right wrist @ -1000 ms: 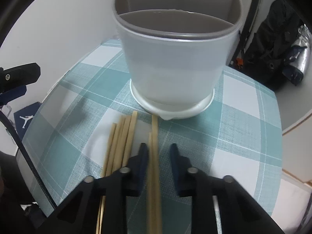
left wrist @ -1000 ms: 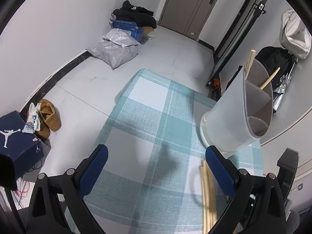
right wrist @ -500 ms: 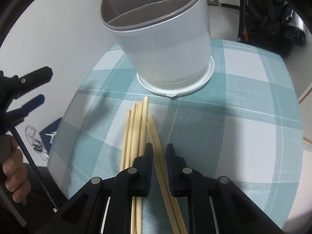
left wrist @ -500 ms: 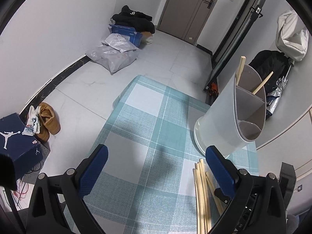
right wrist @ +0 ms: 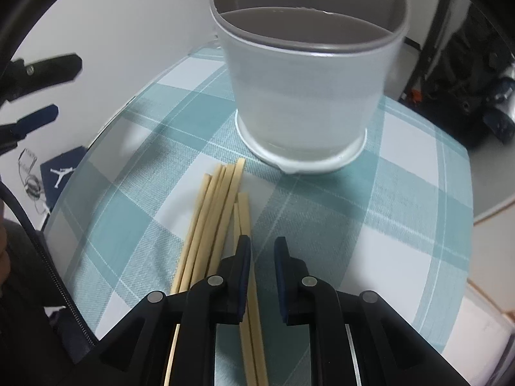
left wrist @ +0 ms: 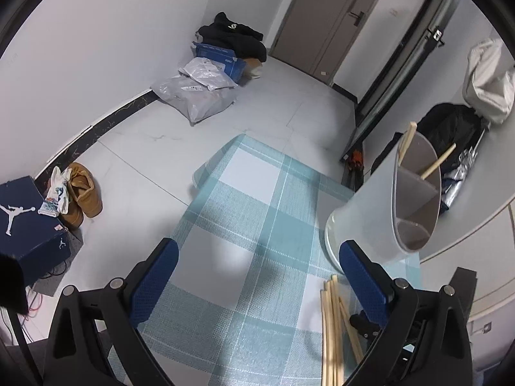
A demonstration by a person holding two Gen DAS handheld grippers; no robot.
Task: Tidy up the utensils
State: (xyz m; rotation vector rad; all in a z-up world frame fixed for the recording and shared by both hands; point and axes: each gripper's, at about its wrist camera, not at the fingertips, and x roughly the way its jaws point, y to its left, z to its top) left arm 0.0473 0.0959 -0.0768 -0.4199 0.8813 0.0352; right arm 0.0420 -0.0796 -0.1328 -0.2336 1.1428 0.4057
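Left wrist view: the left gripper (left wrist: 257, 268) hangs with its fingers (left wrist: 154, 276) wide and nothing between them, only the checked cloth of the table (left wrist: 244, 193) beneath. The utensil holder (left wrist: 383, 212) stands just beyond the right-hand finger, and two sticks lean in its far compartment, something the other camera cannot show. The chopsticks (left wrist: 333, 328) lie just inside that same finger, partly hidden behind it.

Right wrist view: the right gripper (right wrist: 262, 257) points steeply down with its fingers (right wrist: 243, 263) narrow, a small gap between them. Two of the loose chopsticks (right wrist: 225, 206) run through that gap close to the left-hand finger; whether the pads actually press on them cannot be told. The other sticks fan out just to the left of the fingers, and the holder sits straight ahead, its near compartments seemingly empty from here.

The sticks look light, stiff and smooth, so they are likely to roll or slip sideways. A hold near the middle of a pair, squarely across both, should keep them from pivoting.
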